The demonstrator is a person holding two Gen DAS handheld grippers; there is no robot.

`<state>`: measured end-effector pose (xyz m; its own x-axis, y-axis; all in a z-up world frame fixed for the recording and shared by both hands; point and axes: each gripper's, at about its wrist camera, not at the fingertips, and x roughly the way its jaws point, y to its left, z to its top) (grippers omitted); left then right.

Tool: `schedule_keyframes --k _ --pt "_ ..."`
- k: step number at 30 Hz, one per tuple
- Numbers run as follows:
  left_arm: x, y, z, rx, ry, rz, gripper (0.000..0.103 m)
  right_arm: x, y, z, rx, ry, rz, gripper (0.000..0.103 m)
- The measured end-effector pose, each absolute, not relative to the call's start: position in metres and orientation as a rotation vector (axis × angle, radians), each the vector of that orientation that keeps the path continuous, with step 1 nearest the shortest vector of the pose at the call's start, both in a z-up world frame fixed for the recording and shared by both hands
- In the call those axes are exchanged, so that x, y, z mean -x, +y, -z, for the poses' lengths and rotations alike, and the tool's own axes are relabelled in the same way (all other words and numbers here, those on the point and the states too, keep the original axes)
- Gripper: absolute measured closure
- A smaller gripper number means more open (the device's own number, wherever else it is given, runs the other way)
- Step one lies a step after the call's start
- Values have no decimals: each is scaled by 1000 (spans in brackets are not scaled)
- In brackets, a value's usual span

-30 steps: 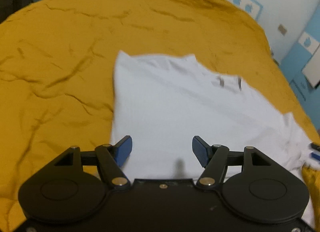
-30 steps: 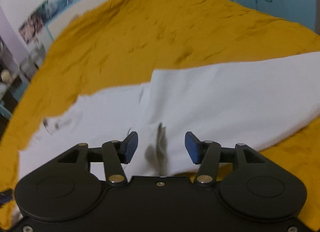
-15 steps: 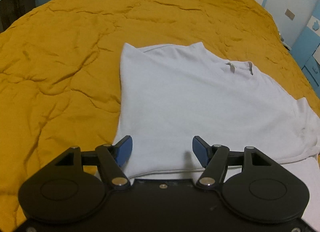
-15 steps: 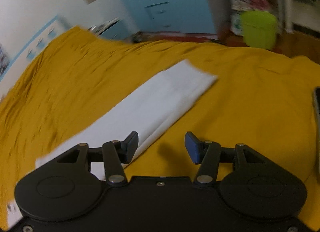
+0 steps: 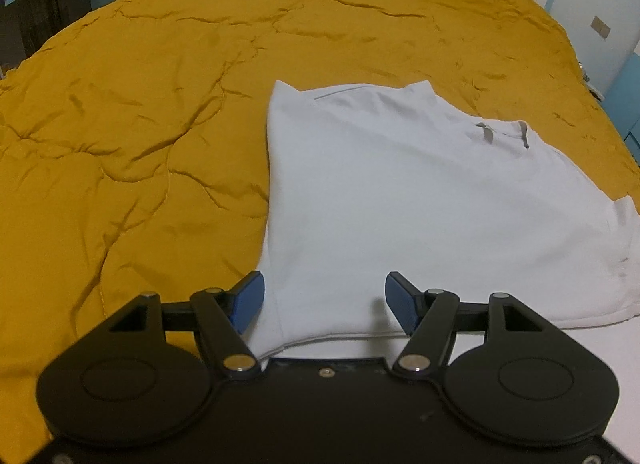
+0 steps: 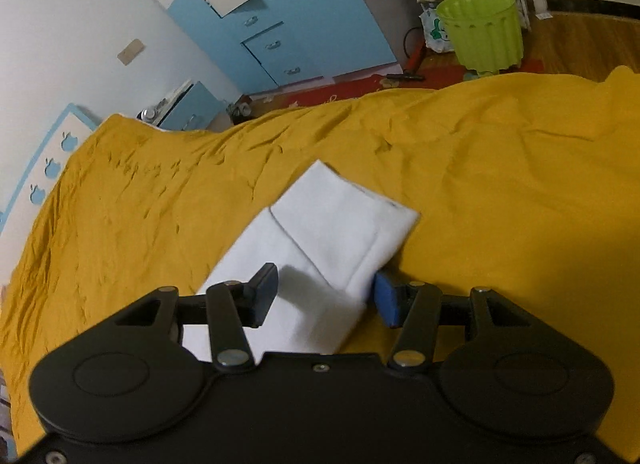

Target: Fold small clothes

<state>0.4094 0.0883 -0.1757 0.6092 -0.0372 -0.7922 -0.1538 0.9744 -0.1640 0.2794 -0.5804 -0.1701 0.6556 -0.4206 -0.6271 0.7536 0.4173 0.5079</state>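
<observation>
Over white shirt [image 5: 400,203] on yellow quilt [image 5: 140,103] | left claw [image 5: 325,298] wide open, empty | right claw [image 6: 326,292] open astride sleeve [image 6: 344,223]

The shirt [image 5: 400,199] is white cloth, matt and smooth, with a stitched hem. The quilt [image 5: 140,103] under it is mustard cloth, creased and faintly sheened. Both the left gripper [image 5: 324,298] and the right gripper [image 6: 326,292] are matt black plastic with bright metal pins and ribbed blue pads [image 5: 400,304]. The bin [image 6: 482,29] is glossy green fluted plastic on a wood floor [image 6: 592,39].
</observation>
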Motion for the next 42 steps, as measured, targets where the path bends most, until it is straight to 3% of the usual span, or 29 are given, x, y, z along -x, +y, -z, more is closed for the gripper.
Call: schedule_keyframes --k 2,11,16,20,22,24,26,36,38,40,42 --pt "-409 89 175 228 915 -64 35 -284 -574 164 -794 464 765 83" --pt "-404 104 159 257 874 -53 34 -306 -471 57 -602 351 477 85" --pt "-393 119 148 286 846 -49 34 -337 -336 2 -554 312 103 85" --pt "-381 133 142 310 832 -59 32 -368 -200 3 -503 393 -211 84" --pt "-375 138 141 325 835 -66 32 -380 -142 21 -467 461 -310 78" --pt "-372 142 141 336 841 -71 31 -392 -88 51 -411 582 -377 50" --pt "-370 145 141 339 842 -70 31 -394 -66 73 -408 649 -383 46" --pt "-414 122 157 479 877 12 32 -364 -174 103 -464 717 -136 46" --pt "-429 111 167 515 908 2 35 -355 -205 106 -477 724 -66 46" --pt "-444 101 181 555 949 -10 45 -343 -224 111 -473 725 -37 46" --pt "-454 96 193 584 975 -26 46 -339 -231 112 -441 726 -21 46"
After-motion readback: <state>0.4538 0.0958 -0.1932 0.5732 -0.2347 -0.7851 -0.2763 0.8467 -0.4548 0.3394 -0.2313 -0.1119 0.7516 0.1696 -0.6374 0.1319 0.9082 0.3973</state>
